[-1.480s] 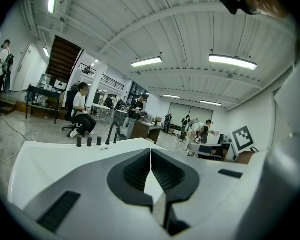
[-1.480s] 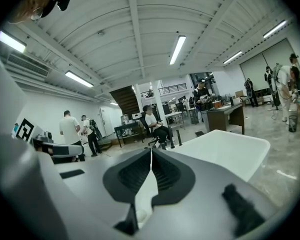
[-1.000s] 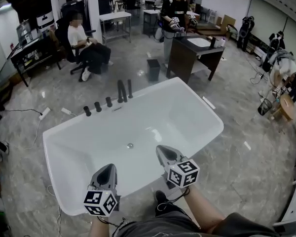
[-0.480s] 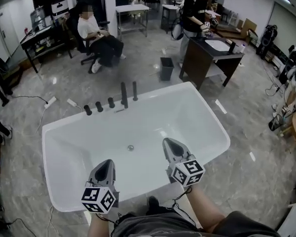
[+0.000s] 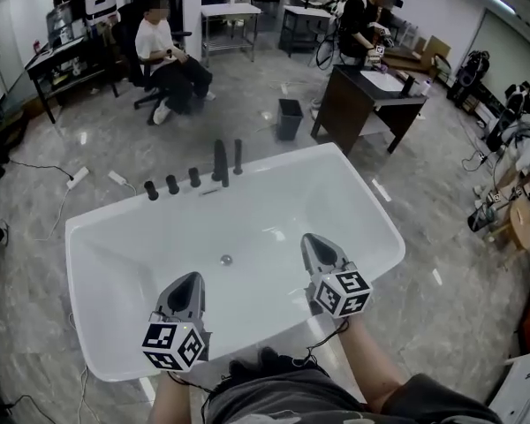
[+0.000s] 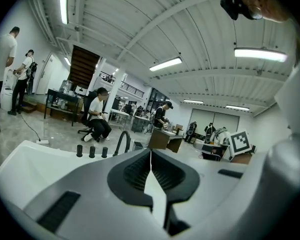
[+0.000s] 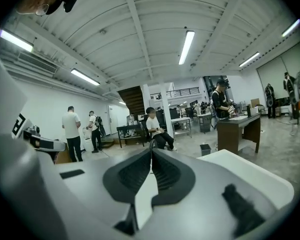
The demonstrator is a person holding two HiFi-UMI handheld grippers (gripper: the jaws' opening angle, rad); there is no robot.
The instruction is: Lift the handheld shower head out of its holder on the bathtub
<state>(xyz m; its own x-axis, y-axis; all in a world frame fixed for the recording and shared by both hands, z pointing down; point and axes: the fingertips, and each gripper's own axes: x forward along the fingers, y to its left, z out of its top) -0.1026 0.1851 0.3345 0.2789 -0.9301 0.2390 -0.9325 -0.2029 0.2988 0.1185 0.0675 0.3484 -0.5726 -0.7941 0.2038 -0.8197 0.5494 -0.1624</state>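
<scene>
The white bathtub point(image 5: 274, 168) fills the middle of the head view. On its far rim stand three black knobs point(image 5: 172, 184), a tall black spout point(image 5: 219, 162) and, just right of it, a slim black upright handheld shower head point(image 5: 238, 155) in its holder. My left gripper point(image 5: 191, 277) and right gripper point(image 5: 312, 238) hover over the tub's near side, far short of the fittings, both shut and empty. The left gripper view shows its jaws closed point(image 6: 150, 151), with the knobs point(image 6: 92, 151) and the curved spout point(image 6: 122, 143) beyond. In the right gripper view, the right gripper point(image 7: 151, 151) also has its jaws closed.
Behind the tub are a small dark bin point(image 5: 288, 117) and a dark vanity desk point(image 5: 371, 91) with a person standing at it. A seated person point(image 5: 163, 56) is at the back left. Cables and a power strip point(image 5: 75, 177) lie on the floor left of the tub.
Both grippers have moved forward over the tub's near side and the head view has shifted with them. Their jaws stay shut.
</scene>
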